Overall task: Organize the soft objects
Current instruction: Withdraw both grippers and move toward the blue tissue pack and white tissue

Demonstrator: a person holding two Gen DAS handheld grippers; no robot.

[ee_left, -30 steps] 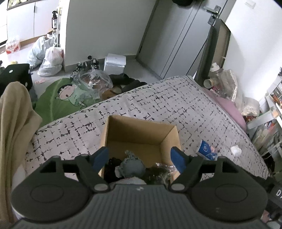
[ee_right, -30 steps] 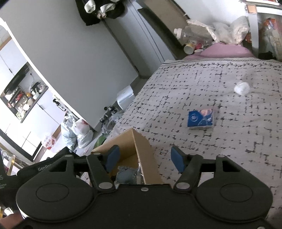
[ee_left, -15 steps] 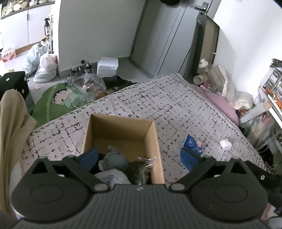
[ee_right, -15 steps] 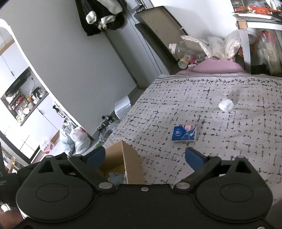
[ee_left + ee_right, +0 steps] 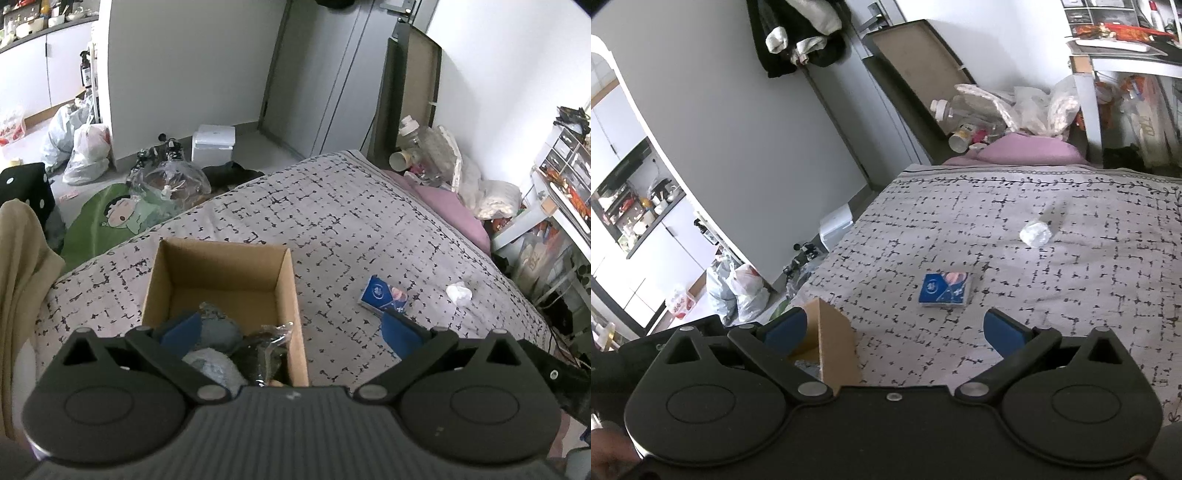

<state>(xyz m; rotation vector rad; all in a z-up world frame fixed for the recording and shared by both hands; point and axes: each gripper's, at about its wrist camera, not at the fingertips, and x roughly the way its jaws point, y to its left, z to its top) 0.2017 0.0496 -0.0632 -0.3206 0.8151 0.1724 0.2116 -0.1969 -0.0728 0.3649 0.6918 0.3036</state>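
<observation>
Both grippers, left [image 5: 291, 330] & right [image 5: 892, 330], just spread wide, empty; blue pack [image 5: 945, 290] lies flat, long axis across bed [image 5: 1071, 314].

Open brown corrugated cardboard box [image 5: 221, 273]: matt. Grey black-patterned cloth bedspread [image 5: 332, 221]: matt, woven. Small blue plastic-wrapped tissue packet [image 5: 945, 290]: glossy.

Each gripper, left gripper [image 5: 291, 330] and right gripper [image 5: 892, 330], has a black ribbed housing, two round discs, silver pivot screws and blue finger pads [image 5: 999, 328].
</observation>
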